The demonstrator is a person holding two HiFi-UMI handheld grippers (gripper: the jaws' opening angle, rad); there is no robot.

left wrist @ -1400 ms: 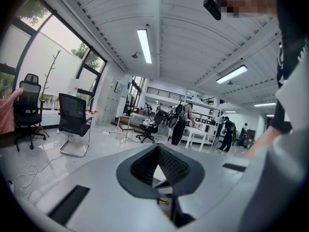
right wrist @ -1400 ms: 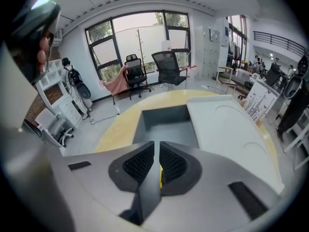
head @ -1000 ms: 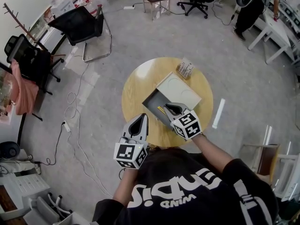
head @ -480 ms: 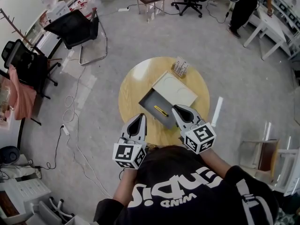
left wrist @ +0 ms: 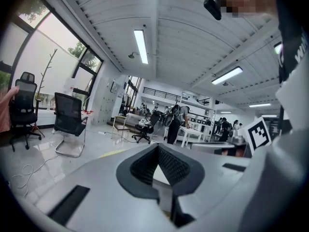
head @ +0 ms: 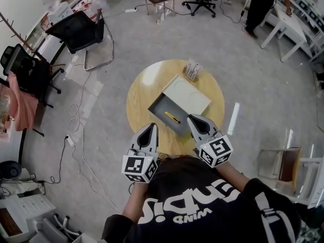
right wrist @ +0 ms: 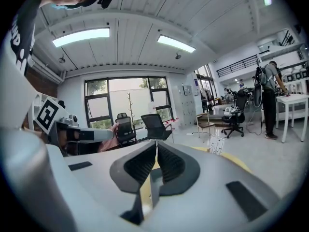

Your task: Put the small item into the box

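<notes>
Well, the small yellow item already lies inside the open grey box, on its floor near the middle, slanted across it. The box sits on the round wooden worktop, and its pale lid lies flat against its far side. The right claw is held just beside the box's near right edge, outside it, with the item a little to its left and apart from it. Its jaws are together with nothing between them. The left claw hangs over the near rim of the worktop, left of the box and farther from the item. Its jaws are also together and empty.
</notes>
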